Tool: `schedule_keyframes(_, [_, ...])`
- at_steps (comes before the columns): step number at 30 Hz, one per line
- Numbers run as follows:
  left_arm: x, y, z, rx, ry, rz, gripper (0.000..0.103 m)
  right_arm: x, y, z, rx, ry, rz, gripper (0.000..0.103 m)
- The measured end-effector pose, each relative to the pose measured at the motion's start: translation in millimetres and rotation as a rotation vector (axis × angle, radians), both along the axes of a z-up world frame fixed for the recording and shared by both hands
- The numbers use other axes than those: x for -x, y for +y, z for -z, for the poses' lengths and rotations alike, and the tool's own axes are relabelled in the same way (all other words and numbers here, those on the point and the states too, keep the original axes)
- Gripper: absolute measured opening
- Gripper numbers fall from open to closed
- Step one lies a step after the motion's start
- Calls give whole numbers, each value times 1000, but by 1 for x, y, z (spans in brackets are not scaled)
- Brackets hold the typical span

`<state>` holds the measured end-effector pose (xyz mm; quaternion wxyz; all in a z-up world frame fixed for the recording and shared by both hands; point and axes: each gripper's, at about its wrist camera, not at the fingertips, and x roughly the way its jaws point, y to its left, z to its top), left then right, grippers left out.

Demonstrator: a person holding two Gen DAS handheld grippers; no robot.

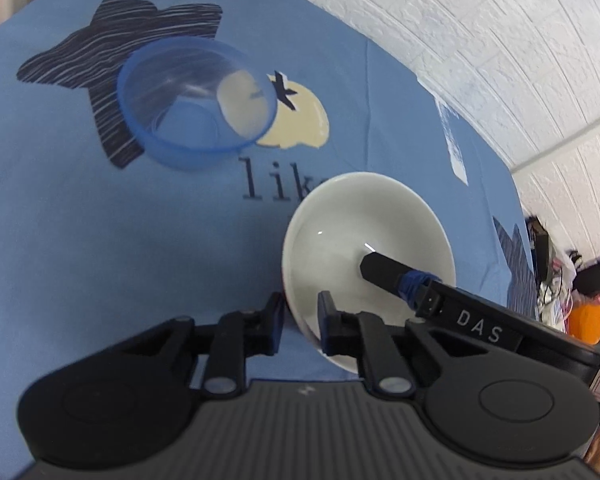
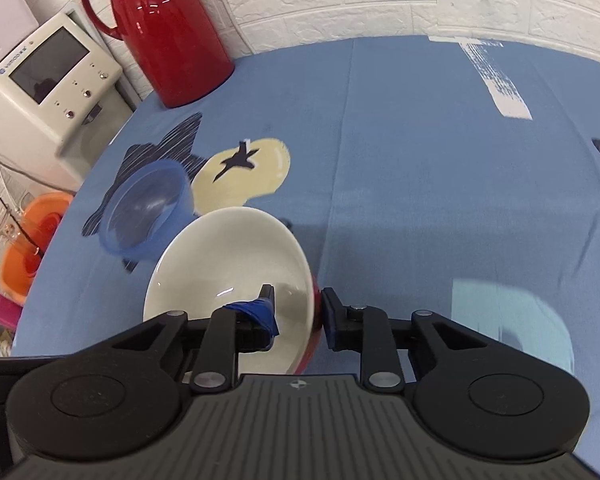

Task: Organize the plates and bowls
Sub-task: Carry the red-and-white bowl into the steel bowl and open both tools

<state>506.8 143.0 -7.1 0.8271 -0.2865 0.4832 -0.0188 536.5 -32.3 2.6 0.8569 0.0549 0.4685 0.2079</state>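
Note:
A white bowl [image 1: 364,216] with a red outside hangs tilted above the blue tablecloth. In the left wrist view my left gripper [image 1: 302,320] is shut on its near rim, one finger outside and one inside. The right gripper's finger [image 1: 384,272] reaches into the bowl from the right. In the right wrist view my right gripper [image 2: 296,308] is shut on the right wall of the white bowl [image 2: 228,256]. A translucent blue bowl [image 1: 196,104] stands upright on the cloth beyond it, also the blue bowl [image 2: 148,208] just left of the white one.
A red jug [image 2: 168,32] stands at the table's far left corner. A white machine [image 2: 48,84] and an orange basin [image 2: 32,240] sit beyond the left table edge. A blurred pale blue shape [image 2: 512,320] lies near right. A white brick wall backs the table.

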Motion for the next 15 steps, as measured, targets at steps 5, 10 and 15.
schedule_keyframes(5, [61, -20, -28, -27, 6, 84, 12, 63, -14, -24, -2, -6, -20, 10])
schedule_keyframes(10, [137, -49, -50, -59, -12, 196, 12, 148, -35, -47, 23, -10, -16, 14])
schedule_keyframes(15, [194, -80, -42, -71, 7, 305, 12, 218, -60, -43, 36, -5, 23, 15])
